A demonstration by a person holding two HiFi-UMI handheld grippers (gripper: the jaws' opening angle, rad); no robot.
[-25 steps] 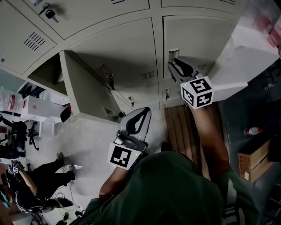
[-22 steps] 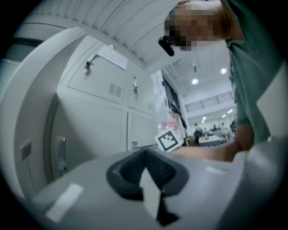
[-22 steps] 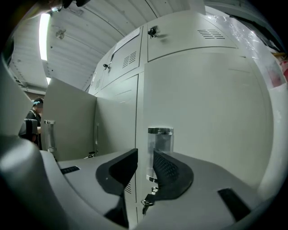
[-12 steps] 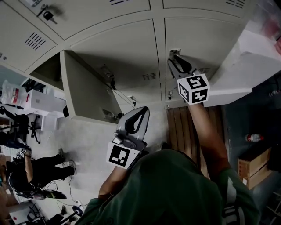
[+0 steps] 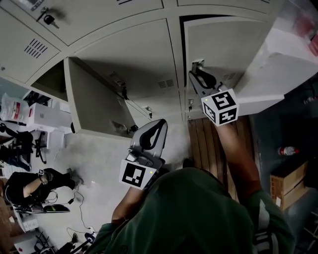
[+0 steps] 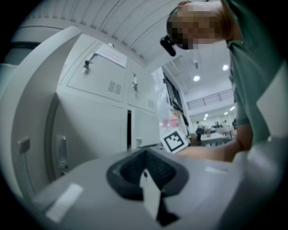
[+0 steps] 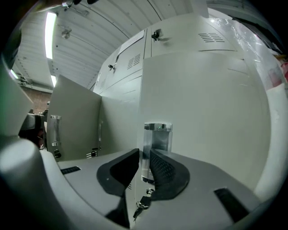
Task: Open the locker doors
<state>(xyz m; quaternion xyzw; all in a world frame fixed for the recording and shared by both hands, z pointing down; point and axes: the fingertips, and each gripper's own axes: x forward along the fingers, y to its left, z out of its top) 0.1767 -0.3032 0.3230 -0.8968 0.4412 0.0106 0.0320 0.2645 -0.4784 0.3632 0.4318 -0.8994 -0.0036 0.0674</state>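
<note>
A person is working along a bank of grey lockers (image 5: pixel 171 59) with a gripper in each hand, and the job is looking roughly partway done. Toward the bank's left side one door (image 5: pixel 92 101) is already hanging wide open. Near the bank's right edge the right gripper (image 5: pixel 198 73) is pinching the clear handle (image 7: pixel 155 137) of the next door (image 5: pixel 223 44); its jaws have just been closing, with the handle and the door's free edge standing between them and the pads pressing in from both sides. That door is only beginning to come away; a dark slit is showing along its top edge and down its handle-side edge, so most of its swing is still waiting. A small key (image 7: pixel 143 204) is dangling in the lock just below the handle.

The left gripper (image 5: pixel 160 125) is hovering in front of the bank's middle, near the open door's lower corner and touching nothing; its jaws appear to be pressed together and empty, though its own view is too dim to be sure.

The middle door (image 5: pixel 131 54), between the open one and the gripped one, is sitting flush and shut; the upper doors (image 5: pixel 94 15) along the bank's top edge are sitting shut too, so those are probably remaining to be opened.
</note>
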